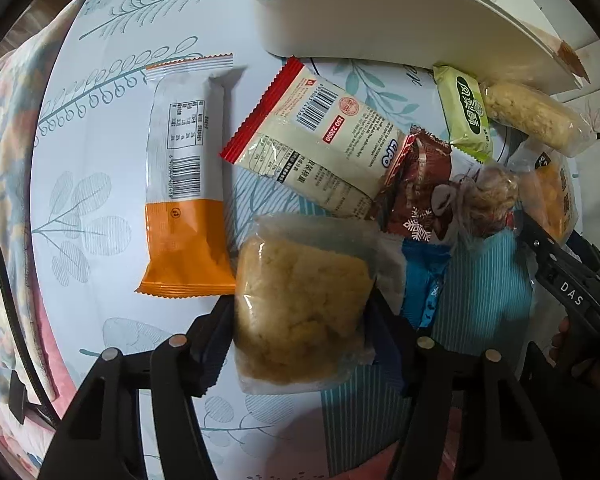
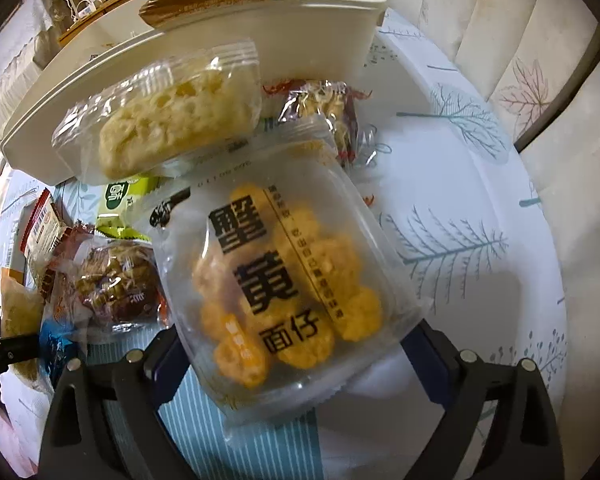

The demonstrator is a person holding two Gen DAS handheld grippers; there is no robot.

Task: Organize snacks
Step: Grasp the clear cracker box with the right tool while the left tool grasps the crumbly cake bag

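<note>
Left claw [image 1: 304, 320] clenches the pale crumbly pack [image 1: 300, 300]; right claw [image 2: 296, 344], released, straddles the orange pack [image 2: 284, 292].

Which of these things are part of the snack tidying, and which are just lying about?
Part of the job:
- clear pale-yellow snack pack
- clear pack of orange snacks
- orange-and-white packet
- red-edged packet
- white bin

Just there:
- leaf-print tablecloth
- flowered cloth

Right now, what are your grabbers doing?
Left hand-held gripper straddling pale crumbly snack pack. Right hand-held gripper open around orange snack bag. White bin ahead.
</note>
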